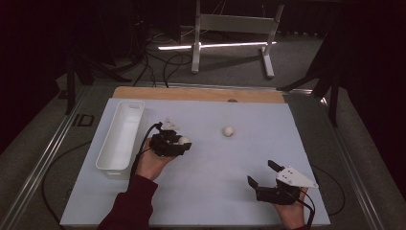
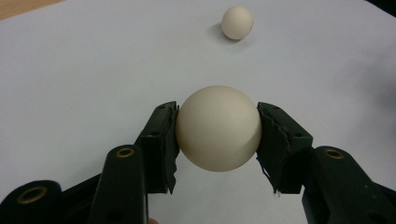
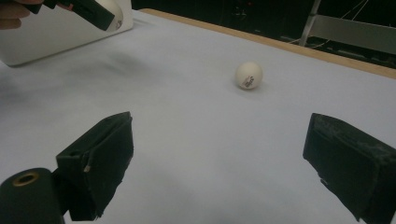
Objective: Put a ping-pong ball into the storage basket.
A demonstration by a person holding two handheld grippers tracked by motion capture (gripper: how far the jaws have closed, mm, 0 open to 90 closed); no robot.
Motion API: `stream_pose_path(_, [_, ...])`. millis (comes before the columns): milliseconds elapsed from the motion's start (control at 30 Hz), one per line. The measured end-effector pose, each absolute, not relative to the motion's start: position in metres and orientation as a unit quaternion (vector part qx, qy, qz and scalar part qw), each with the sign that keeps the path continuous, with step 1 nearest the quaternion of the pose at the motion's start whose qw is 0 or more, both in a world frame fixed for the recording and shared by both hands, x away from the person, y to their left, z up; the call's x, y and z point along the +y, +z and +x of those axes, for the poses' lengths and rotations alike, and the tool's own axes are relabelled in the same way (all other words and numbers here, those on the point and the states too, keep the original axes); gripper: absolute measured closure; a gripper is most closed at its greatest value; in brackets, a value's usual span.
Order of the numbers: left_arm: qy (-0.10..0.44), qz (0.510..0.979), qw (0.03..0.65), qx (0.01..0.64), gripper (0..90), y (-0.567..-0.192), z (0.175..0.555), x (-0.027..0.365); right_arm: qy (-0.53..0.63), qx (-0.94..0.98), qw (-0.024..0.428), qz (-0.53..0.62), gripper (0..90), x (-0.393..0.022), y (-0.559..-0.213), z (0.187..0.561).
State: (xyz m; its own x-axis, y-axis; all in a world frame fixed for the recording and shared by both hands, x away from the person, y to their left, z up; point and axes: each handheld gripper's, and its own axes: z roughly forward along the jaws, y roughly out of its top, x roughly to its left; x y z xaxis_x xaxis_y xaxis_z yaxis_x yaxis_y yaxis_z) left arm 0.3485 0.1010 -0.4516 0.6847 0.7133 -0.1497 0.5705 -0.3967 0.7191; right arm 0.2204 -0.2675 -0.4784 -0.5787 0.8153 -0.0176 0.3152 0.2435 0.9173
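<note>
The left gripper (image 2: 217, 140) has its jaws closed against both sides of a cream ball (image 2: 218, 128), held just above the white table (image 1: 215, 191) beside a white bin (image 1: 122, 134) on the left. A second ball (image 1: 228, 131) lies farther off, mid-table. The right gripper (image 1: 262, 176) rests near right, jaws wide apart and empty. The ball seems mid-carry; next, probably release over the bin.

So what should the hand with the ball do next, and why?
Probably carry it sideways to the white bin and let go over it. The left gripper is shut on one ball, the bin sits just beside that hand, and a second ball waits on the table while the right gripper hangs open.
</note>
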Motion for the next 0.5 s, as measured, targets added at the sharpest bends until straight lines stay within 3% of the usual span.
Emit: stream_pose_path(500, [0.095,0.833,0.392,0.378,51.3,-0.438,0.346,0.102,0.485,0.745,0.258,0.379,8.1,-0.268,-0.478,0.220])
